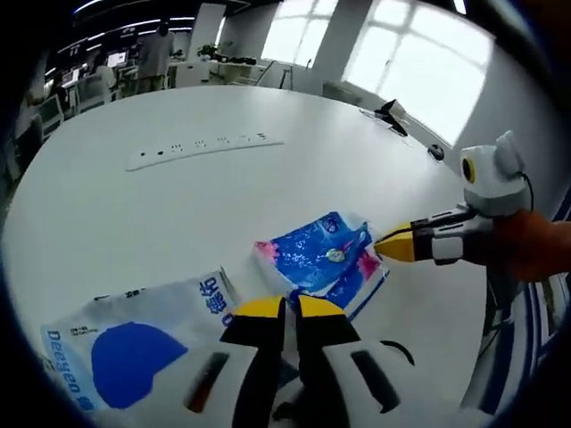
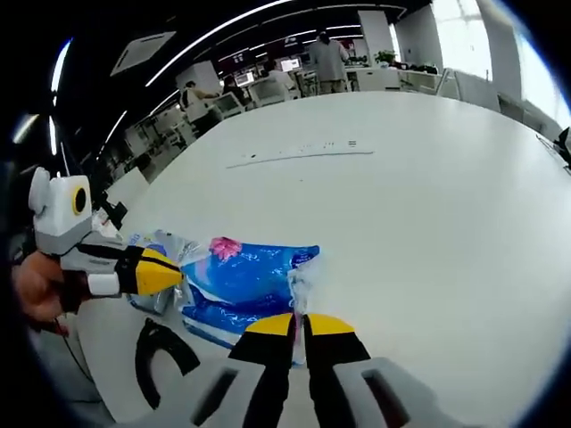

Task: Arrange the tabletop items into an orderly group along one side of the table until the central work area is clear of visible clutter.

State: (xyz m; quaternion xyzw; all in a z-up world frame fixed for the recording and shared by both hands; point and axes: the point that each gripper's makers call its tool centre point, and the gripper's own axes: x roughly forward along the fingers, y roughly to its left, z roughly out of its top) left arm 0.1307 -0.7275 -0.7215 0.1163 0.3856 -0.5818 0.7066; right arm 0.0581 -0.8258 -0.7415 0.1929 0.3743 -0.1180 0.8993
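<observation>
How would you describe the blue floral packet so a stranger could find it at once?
On the big white table, look at the near edge between the two tongs. The blue floral packet lies flat there, crinkly with pink corners, unlike the paler Deeyeo pack with a plain blue blob beside it.

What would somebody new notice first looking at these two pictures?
Probably the bright blue tissue pack lying on the big white table, with both yellow-tipped grippers closing in on it: the right gripper pinches its near edge with jaws together, and the left gripper meets its other end. Beside it in the left gripper view lies a white wipes pack with a blue patch.
</observation>
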